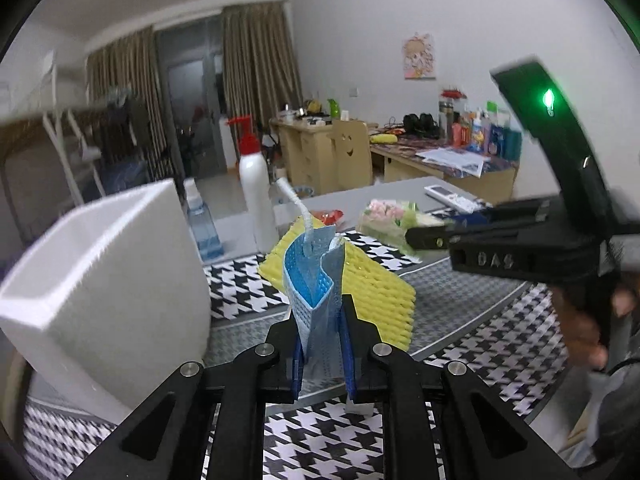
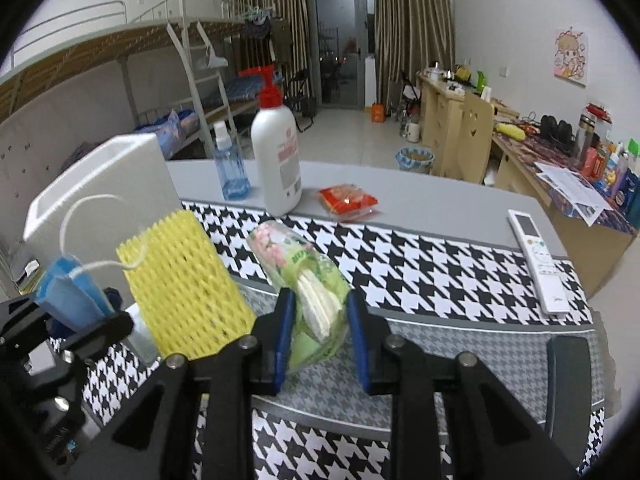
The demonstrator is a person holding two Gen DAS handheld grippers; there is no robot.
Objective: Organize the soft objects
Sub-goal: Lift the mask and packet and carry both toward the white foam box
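Both picks made, nothing binned yet: left gripper (image 1: 320,316) jaws pinch the mask (image 1: 314,280), right gripper (image 2: 320,320) jaws pinch the tissue pack (image 2: 308,280); yellow sponge (image 2: 184,284) waits on the bench (image 2: 440,200) beside the white bin (image 2: 100,184).

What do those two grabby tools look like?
Both are black with silver round bolts. The left tool and the right tool have blue pads on flat fingers. The right one has raised letters and a green light, and a grey sleeve shows behind it.
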